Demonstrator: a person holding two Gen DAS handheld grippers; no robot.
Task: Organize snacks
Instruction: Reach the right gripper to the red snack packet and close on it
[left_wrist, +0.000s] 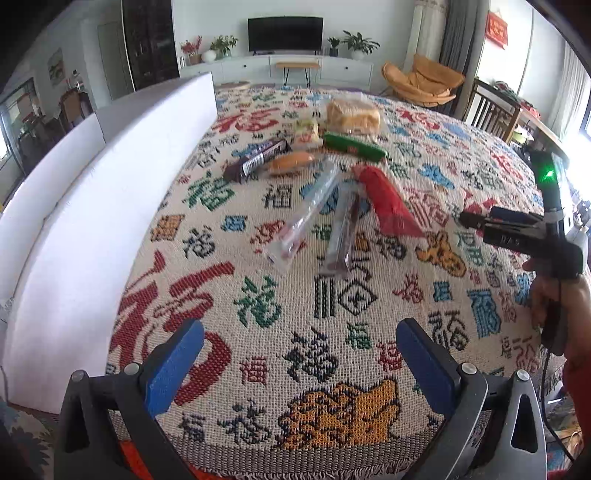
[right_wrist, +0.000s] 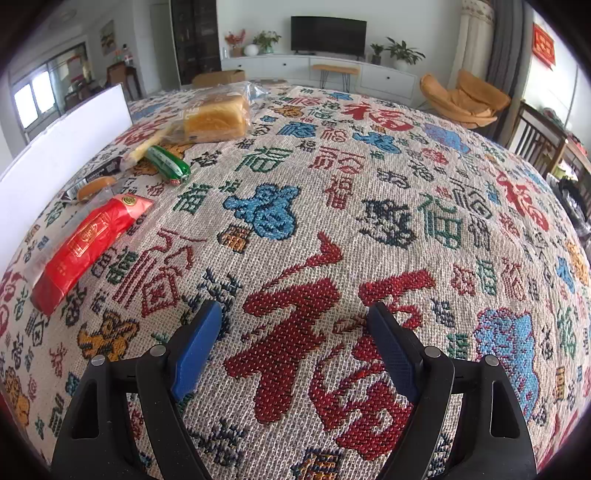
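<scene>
Snacks lie in a loose group on the patterned tablecloth (left_wrist: 332, 302). A bagged bread loaf (left_wrist: 352, 115) sits farthest back, with a green tube pack (left_wrist: 354, 147), a small yellow pack (left_wrist: 306, 132), a dark bar (left_wrist: 256, 159) and an orange bun (left_wrist: 290, 162) in front of it. Nearer lie a red packet (left_wrist: 388, 201) and two clear-wrapped sticks (left_wrist: 306, 214) (left_wrist: 343, 229). My left gripper (left_wrist: 299, 365) is open over bare cloth, well short of them. My right gripper (right_wrist: 293, 347) is open above the cloth, with the red packet (right_wrist: 90, 236) to its left. The bread loaf (right_wrist: 216, 118) lies far beyond.
A white board (left_wrist: 110, 192) stands along the left edge of the table, also the white board (right_wrist: 62, 147) in the right wrist view. A hand (left_wrist: 561, 302) holds the right gripper tool at the right edge. Beyond the table are a TV cabinet and an orange chair (left_wrist: 421, 83).
</scene>
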